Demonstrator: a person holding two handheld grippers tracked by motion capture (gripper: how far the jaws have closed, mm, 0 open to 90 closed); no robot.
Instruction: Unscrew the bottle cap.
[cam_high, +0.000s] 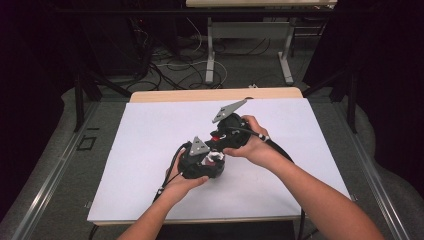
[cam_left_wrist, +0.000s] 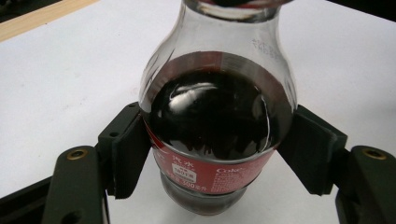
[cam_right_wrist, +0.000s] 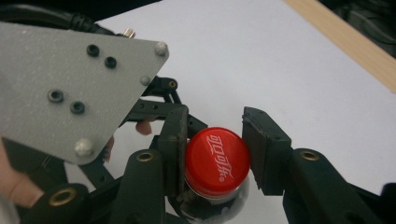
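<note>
Cola bottle (cam_left_wrist: 212, 126), white table (cam_high: 150, 145), cabled floor (cam_high: 175, 70)

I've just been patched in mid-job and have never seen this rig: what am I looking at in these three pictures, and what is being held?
There is no robot arm. A person stands at a table covered by a white sheet and holds a hand-operated two-jaw gripper in each hand. The high view looks down from above the person. The other two pictures come from cameras riding on each gripper, looking along its black jaws. The left gripper is shut on the body of a small cola bottle, its pads pressing the sides at the red label. The right gripper is shut on the bottle's red cap from above. In the high view both grippers meet at mid-table.
</note>
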